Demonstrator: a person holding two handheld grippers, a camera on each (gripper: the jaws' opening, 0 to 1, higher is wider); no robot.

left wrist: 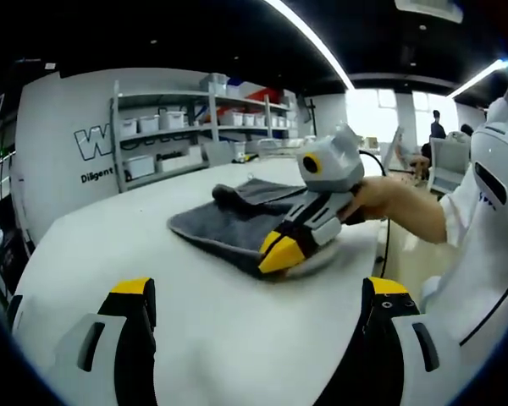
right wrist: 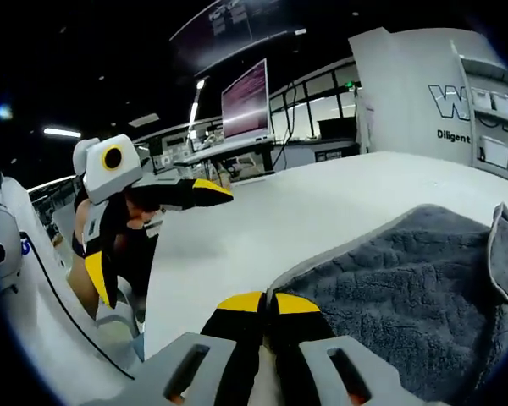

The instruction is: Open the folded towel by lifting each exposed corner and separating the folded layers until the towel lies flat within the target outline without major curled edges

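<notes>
A dark grey folded towel (left wrist: 229, 216) lies on the white table (left wrist: 102, 245), with one layer rumpled at its far side. My right gripper (left wrist: 279, 251), held by a hand (left wrist: 389, 201), is at the towel's near corner with its yellow tips pressed together on the edge. In the right gripper view its jaws (right wrist: 269, 302) are shut at the corner of the towel (right wrist: 406, 296). My left gripper (left wrist: 259, 292) stands wide open over bare table, short of the towel. It also shows in the right gripper view (right wrist: 152, 237), off the table's edge.
Metal shelves with white bins (left wrist: 178, 135) stand behind the table beside a lettered white wall (left wrist: 68, 144). A white machine body (left wrist: 499, 178) is at the right. A monitor (right wrist: 245, 101) and desks stand beyond the table's far edge (right wrist: 262, 173).
</notes>
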